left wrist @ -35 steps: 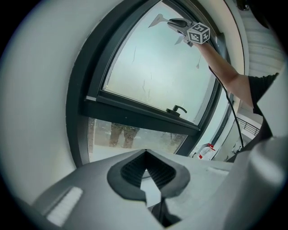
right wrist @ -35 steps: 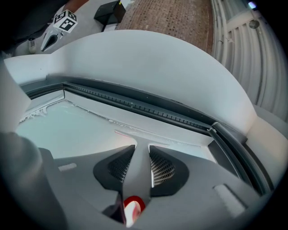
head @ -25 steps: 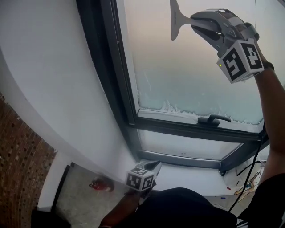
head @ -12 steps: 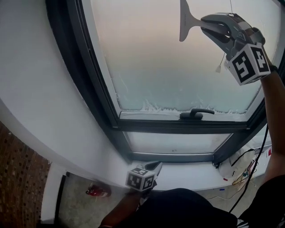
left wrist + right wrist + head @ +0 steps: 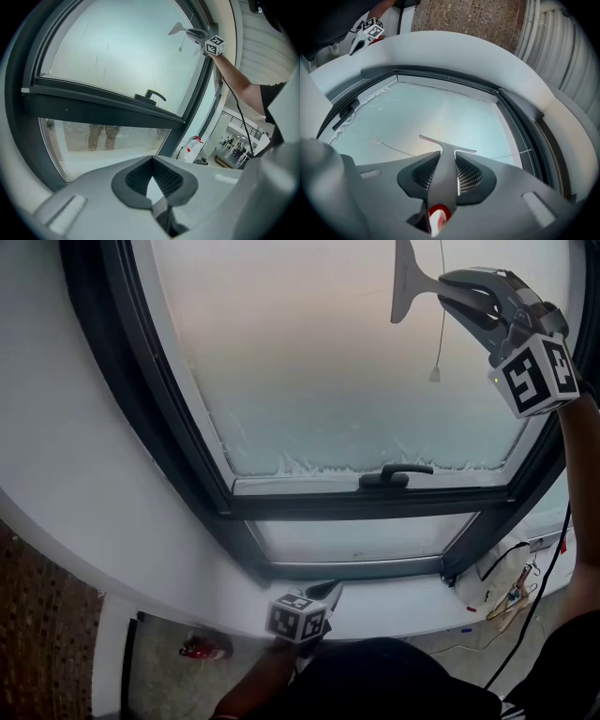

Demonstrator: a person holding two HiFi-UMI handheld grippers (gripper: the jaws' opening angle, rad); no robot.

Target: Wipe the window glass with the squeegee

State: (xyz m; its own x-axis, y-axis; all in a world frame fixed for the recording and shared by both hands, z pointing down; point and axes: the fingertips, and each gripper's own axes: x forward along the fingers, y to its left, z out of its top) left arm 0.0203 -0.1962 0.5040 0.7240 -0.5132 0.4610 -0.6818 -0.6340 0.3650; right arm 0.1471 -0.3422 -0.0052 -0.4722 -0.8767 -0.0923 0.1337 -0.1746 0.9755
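Note:
My right gripper (image 5: 461, 289) is raised at the upper right of the window glass (image 5: 309, 362) and is shut on the grey squeegee's handle (image 5: 422, 282). The squeegee's blade (image 5: 404, 282) stands upright against the frosted pane. In the right gripper view the squeegee (image 5: 444, 161) runs between the jaws of the right gripper (image 5: 444, 169), its blade (image 5: 447, 144) on the glass (image 5: 417, 117). My left gripper (image 5: 314, 596) rests low by the sill, shut with nothing in it. In the left gripper view the left gripper (image 5: 153, 180) points at the lower pane.
A black window handle (image 5: 394, 472) sits on the dark frame (image 5: 375, 504) under a foamy line on the glass. A thin cord with a bead (image 5: 436, 374) hangs before the pane. Cables (image 5: 511, 601) lie at the right of the white sill (image 5: 403, 606). A white bottle (image 5: 193, 147) stands there.
The right gripper has carried the squeegee to the right across the glass, from left of the window handle to above it. The left gripper has stayed by the sill.

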